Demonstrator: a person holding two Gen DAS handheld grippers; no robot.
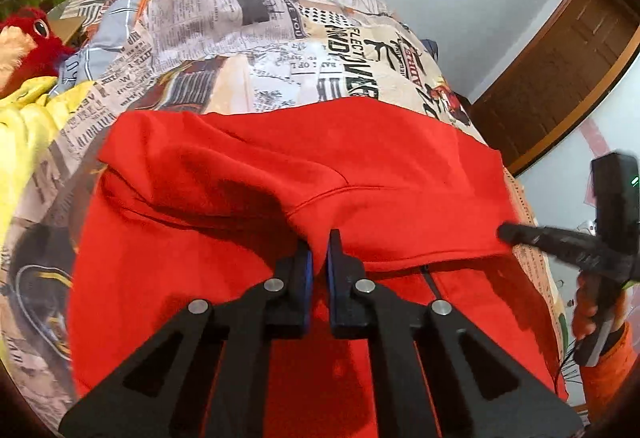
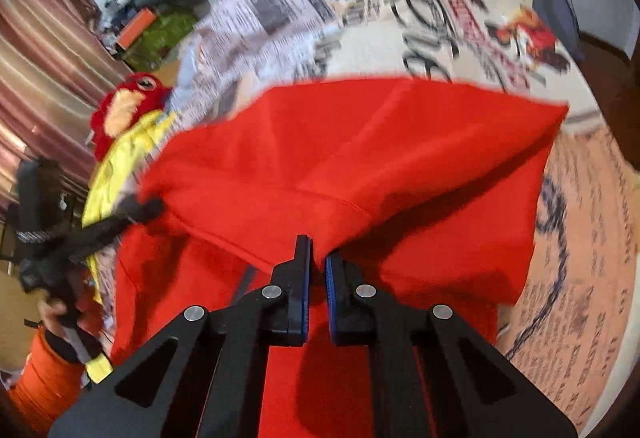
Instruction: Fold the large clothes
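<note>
While both grippers pinch its folded edge, the red hoodie lies spread across the near part of a bed covered by a newspaper-print bedspread. Its upper half is doubled over the lower half, with the fold's free edge running across the garment toward the near edge of the bed.

The left gripper has its jaws closed on that folded edge of red fabric, a thin ridge of cloth caught between the blue pads. In the left wrist view the right gripper reaches in from the right side and its tips meet the same edge at the garment's right corner. The right wrist view shows its jaws closed on the red cloth too.

A person's hand in an orange sleeve grips the left tool's handle at the left edge of the right wrist view.

Beyond the hoodie's left side, a yellow garment lies crumpled on the bedspread, and a red plush toy rests just beside it near the bed's far left corner. A brown wooden door stands past the bed's right side.
</note>
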